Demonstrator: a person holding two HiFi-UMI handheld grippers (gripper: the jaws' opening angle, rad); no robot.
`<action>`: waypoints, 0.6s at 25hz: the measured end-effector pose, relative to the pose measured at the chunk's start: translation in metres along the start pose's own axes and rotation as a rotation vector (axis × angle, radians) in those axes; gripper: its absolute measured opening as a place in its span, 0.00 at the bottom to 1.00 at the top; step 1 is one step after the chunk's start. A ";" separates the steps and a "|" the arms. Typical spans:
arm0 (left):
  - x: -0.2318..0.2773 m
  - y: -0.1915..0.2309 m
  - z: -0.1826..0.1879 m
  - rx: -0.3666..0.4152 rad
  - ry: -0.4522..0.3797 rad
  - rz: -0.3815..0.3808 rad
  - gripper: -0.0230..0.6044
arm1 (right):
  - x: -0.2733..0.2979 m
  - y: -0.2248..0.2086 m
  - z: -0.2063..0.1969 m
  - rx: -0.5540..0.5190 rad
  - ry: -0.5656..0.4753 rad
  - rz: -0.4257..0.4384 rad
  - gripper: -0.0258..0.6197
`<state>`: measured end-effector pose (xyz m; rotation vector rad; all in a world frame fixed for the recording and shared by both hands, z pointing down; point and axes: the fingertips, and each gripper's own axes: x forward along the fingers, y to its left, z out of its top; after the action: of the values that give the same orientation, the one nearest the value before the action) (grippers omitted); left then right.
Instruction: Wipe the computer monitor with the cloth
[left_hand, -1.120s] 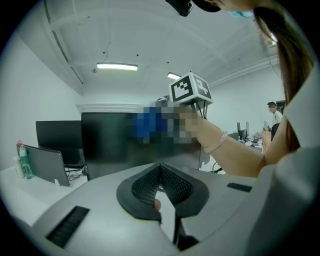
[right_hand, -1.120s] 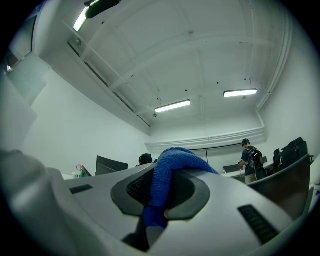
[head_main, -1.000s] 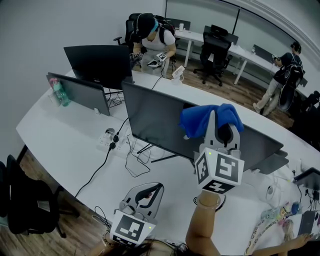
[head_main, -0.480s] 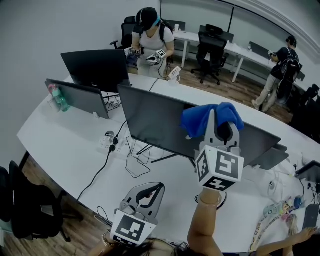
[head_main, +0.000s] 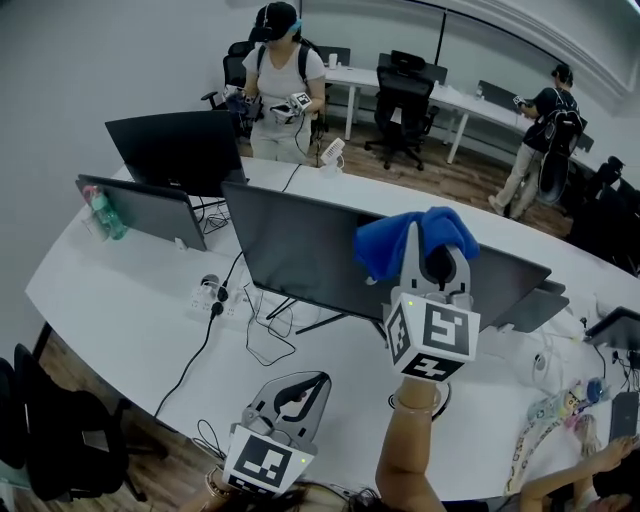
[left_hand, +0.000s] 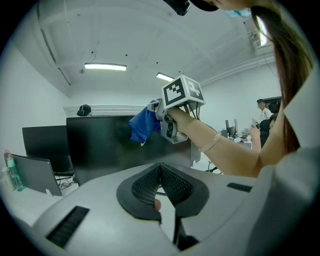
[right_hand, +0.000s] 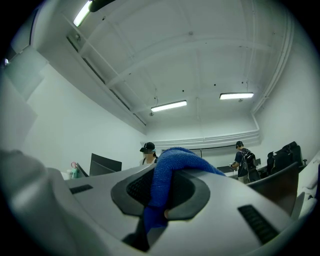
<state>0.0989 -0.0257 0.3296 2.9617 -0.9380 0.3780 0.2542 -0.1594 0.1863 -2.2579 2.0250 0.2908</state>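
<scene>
Blue microfibre cloth (head_main: 388, 248) is clamped in the jaws of the right gripper (head_main: 428, 240) and bunches over its tips at the top edge of the wide black computer monitor (head_main: 300, 250), much where it hung a second ago, only a touch further left. Whether it presses on the screen cannot be told. The left gripper (head_main: 305, 385) has stayed low near the desk's front edge, its jaws closed together with nothing between them. Behind the desk, the person in a cap (head_main: 280, 70) who was bent over a second ago now stands upright, and the person with a backpack (head_main: 545, 125) has shifted a little. On the white desk (head_main: 120, 290) stand two more dark monitors (head_main: 170, 150), a green bottle (head_main: 103, 210) beside the tilted one, and a power strip (head_main: 215, 295) with loose cables (head_main: 265, 325) under the monitor's stand. Each gripper's cube (head_main: 432, 338) bears black-and-white square markers.
</scene>
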 end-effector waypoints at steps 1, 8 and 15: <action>0.001 0.002 0.000 -0.002 -0.003 -0.009 0.05 | 0.000 -0.001 0.000 -0.001 0.001 -0.003 0.13; 0.005 0.005 0.000 -0.005 -0.010 -0.104 0.05 | -0.003 -0.009 -0.003 -0.033 0.026 -0.045 0.13; 0.006 0.001 -0.002 -0.010 -0.015 -0.163 0.05 | -0.007 -0.020 -0.004 -0.069 0.045 -0.084 0.13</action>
<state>0.1025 -0.0293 0.3331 3.0073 -0.6907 0.3453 0.2741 -0.1512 0.1904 -2.4042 1.9640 0.3095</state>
